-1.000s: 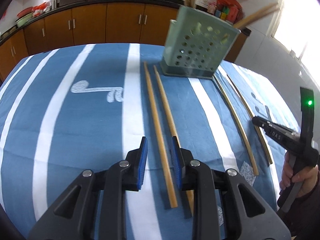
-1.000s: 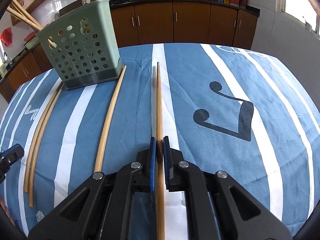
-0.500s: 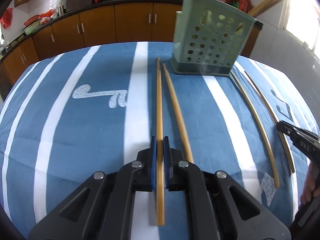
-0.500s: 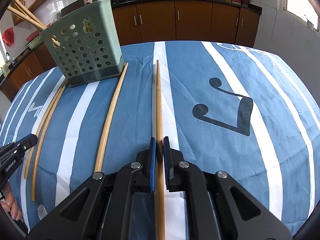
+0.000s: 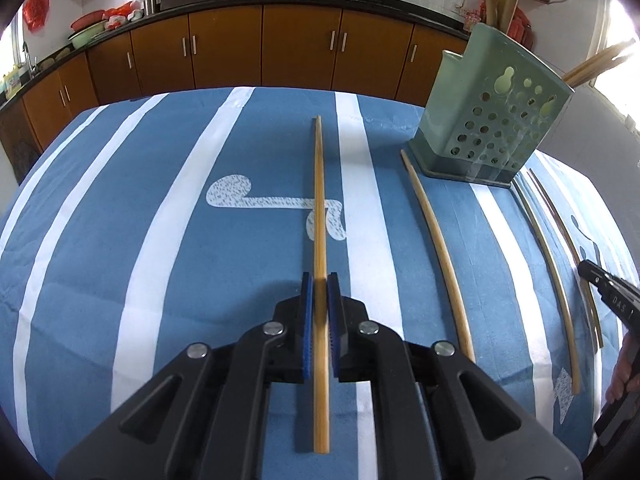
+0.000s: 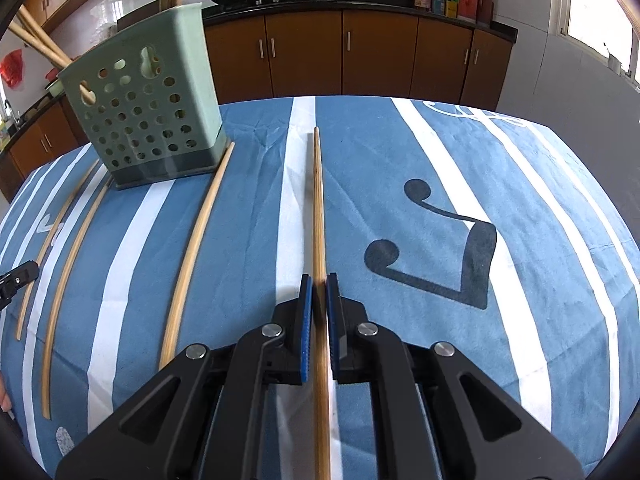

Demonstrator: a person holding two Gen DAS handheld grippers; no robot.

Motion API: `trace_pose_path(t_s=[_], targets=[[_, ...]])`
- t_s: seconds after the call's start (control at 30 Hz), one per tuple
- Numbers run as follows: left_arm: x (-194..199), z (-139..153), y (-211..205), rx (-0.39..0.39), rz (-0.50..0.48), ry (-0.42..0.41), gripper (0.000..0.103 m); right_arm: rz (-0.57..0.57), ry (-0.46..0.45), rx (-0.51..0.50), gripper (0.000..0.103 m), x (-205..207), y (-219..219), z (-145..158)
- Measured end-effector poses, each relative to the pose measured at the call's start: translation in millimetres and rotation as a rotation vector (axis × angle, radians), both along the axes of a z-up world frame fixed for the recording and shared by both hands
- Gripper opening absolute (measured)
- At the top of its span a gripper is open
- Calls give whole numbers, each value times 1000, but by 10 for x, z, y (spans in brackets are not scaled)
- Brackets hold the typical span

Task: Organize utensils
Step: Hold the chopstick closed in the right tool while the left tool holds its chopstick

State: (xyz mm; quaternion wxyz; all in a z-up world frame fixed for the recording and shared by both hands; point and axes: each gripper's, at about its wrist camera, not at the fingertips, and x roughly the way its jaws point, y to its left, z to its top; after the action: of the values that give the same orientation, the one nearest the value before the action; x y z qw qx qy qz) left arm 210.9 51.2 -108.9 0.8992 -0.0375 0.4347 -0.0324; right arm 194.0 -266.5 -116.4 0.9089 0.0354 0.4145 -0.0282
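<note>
My left gripper (image 5: 319, 282) is shut on a long wooden chopstick (image 5: 319, 200) and holds it above the blue striped tablecloth (image 5: 120, 240). My right gripper (image 6: 319, 282) is shut on another wooden chopstick (image 6: 318, 200), which points away over the cloth. A pale green perforated utensil holder (image 5: 492, 116) stands at the back right in the left wrist view and at the back left in the right wrist view (image 6: 148, 104), with chopsticks sticking out of it. Loose chopsticks lie on the cloth beside it (image 5: 438, 256) (image 6: 196, 248).
More thin sticks lie near the cloth's edge (image 5: 548, 260) (image 6: 68, 280). The right gripper's tip (image 5: 608, 296) shows at the left wrist view's right edge. Brown kitchen cabinets (image 6: 344, 48) with pans on the counter stand behind the table.
My left gripper closed on a chopstick and carried it off the cloth to the left, away from the holder. My right gripper kept its chopstick and rose slightly.
</note>
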Motion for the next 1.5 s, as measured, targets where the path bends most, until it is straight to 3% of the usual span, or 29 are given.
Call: trace_pose_path(t_s=[1.5], targets=[[-14, -2, 46, -55, -6, -13, 11, -6, -8, 11, 9, 4, -33, -15]])
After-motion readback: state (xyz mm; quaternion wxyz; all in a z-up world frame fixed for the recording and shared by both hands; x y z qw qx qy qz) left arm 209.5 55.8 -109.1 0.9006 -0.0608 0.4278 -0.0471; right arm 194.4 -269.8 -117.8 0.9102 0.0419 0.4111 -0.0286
